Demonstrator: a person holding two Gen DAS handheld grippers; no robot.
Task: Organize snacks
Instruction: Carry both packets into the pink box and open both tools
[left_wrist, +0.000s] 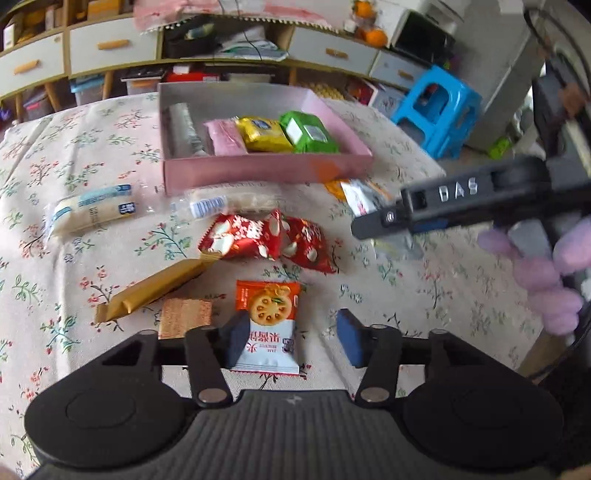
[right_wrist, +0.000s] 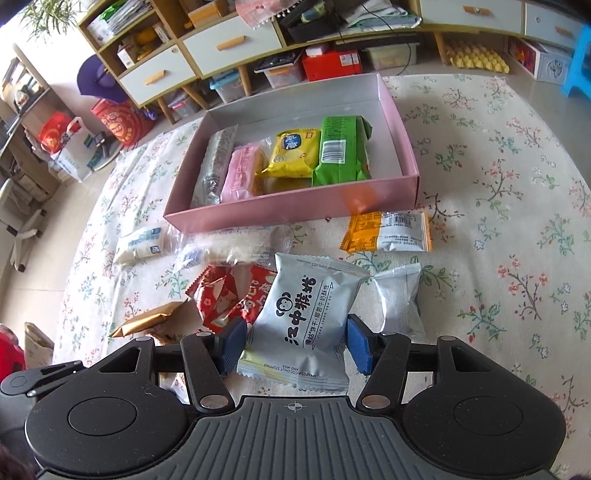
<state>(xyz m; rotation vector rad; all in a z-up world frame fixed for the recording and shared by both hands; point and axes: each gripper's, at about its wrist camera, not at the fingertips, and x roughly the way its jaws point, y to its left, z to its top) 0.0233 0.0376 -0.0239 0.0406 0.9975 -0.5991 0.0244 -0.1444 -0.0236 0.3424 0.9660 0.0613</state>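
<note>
The right tongs (right_wrist: 295, 341) grip a pale biscuit pack (right_wrist: 301, 317), lifted just in front of the pink box (right_wrist: 288, 210). The left tongs (left_wrist: 291, 341) stand partly open, one pad touching an orange biscuit pack (left_wrist: 267, 325) lying flat on the floral surface (left_wrist: 424, 288), well in front of the box, which holds green, yellow and pink packs
</note>
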